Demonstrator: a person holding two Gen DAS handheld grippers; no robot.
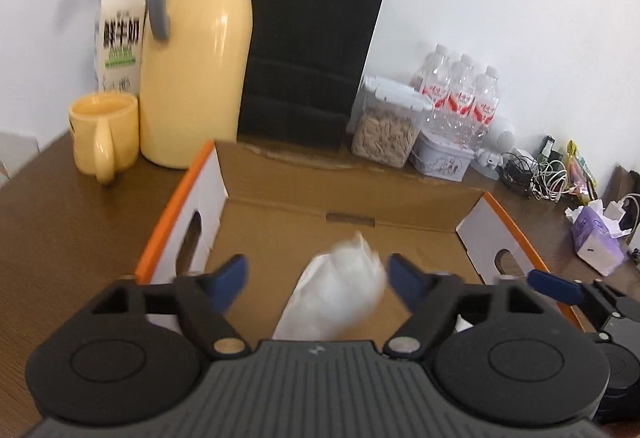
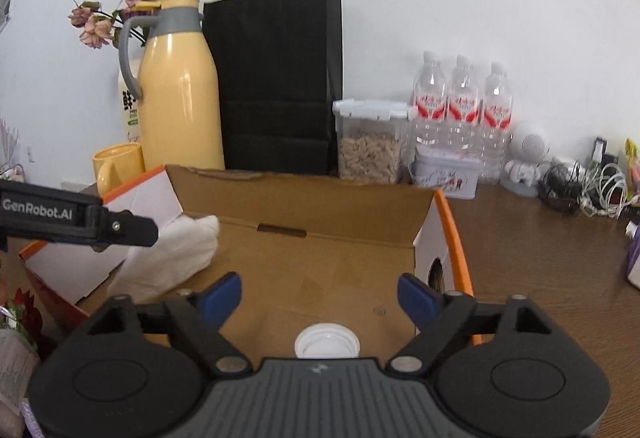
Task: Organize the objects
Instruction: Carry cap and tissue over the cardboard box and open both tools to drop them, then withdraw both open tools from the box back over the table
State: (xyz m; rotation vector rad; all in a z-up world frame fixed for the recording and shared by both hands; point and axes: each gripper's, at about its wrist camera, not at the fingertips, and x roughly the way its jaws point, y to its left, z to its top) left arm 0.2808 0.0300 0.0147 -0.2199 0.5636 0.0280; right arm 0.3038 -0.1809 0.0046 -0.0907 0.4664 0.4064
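An open cardboard box [image 1: 176, 198] with orange edges lies on the brown table. In the left wrist view my left gripper [image 1: 318, 270] is open over the box. A crumpled white bag [image 1: 340, 294] sits blurred between its blue fingers, and neither pad presses on it. The right wrist view shows the same white bag [image 2: 172, 258] at the box's left side, under the left gripper's finger [image 2: 128, 228]. My right gripper [image 2: 320, 288] is open over the box [image 2: 452, 230]. A round white cap [image 2: 327, 344] shows low between its fingers, untouched; what is under the cap is hidden.
Behind the box stand a yellow thermos jug [image 2: 180, 94], a yellow mug [image 1: 104, 134], a black paper bag [image 2: 280, 78], a clear jar of nuts [image 2: 368, 146], three water bottles [image 2: 464, 106] and a small tin [image 2: 446, 170]. Cables [image 2: 588, 190] and a tissue pack [image 1: 596, 238] lie at right.
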